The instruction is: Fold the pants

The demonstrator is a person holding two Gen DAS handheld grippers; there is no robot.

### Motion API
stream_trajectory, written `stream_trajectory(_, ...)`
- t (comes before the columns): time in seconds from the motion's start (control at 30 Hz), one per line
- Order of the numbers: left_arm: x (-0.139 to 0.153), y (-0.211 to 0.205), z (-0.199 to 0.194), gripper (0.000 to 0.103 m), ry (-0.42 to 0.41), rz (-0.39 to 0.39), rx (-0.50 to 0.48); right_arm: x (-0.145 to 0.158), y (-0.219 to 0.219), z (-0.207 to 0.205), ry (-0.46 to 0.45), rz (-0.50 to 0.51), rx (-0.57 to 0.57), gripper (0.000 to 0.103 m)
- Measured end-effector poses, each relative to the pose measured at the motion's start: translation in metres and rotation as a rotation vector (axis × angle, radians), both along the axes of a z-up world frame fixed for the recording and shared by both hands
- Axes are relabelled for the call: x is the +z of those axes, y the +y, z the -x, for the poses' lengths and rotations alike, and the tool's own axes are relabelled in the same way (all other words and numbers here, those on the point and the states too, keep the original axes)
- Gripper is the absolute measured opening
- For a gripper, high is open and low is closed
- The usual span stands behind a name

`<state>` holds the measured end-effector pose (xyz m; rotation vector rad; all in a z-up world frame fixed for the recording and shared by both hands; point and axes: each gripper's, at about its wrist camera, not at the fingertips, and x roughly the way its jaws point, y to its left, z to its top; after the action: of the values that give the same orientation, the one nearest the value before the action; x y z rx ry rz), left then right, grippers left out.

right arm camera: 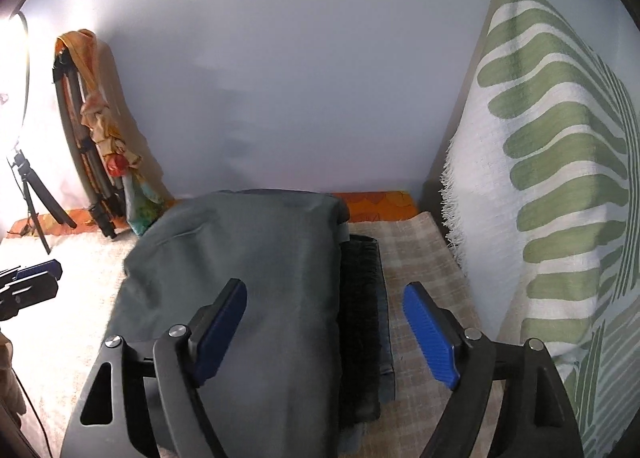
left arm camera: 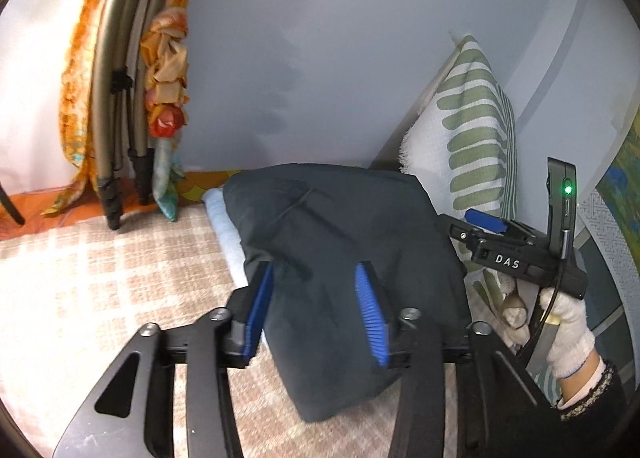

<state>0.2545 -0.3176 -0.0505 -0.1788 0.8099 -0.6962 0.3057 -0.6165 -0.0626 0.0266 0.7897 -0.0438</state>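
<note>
Where the folded dark pants (left arm camera: 344,258) lie at centre frame on the pale checked bedcover (left arm camera: 100,278), the left gripper (left arm camera: 316,310) hangs over their near edge with its blue pads parted and nothing pinched between them. In the right wrist view the right gripper (right arm camera: 324,322) stands spread wide above the same pants (right arm camera: 240,290), gripping nothing; a darker folded garment (right arm camera: 362,298) lies just beside them toward the right. A green-and-white patterned pillow (right arm camera: 560,178) leans at the right of the frame, and a folded tripod (left arm camera: 120,98) draped in orange cloth stands upper left in the left wrist view, near a gloved hand (left arm camera: 568,330) at lower right
</note>
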Motion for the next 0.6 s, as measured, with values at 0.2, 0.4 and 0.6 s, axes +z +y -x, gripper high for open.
stream_trajectory(0.2, 0.018, 0.008, 0.023, 0.055, -0.029, -0.009, 0.003, 0.016, 0.007, 0.021, -0.024, -0.008, -0.005, 0.084)
stream_trajectory(0.4, 0.039, 0.016, 0.06, 0.066, -0.088, -0.041, 0.005, 0.034, 0.017, 0.047, -0.061, -0.021, -0.01, 0.086)
stream_trajectory(0.6, 0.057, 0.032, 0.103, 0.069, -0.123, -0.047, 0.006, 0.056, 0.047, 0.087, -0.098, -0.015, 0.021, 0.089)
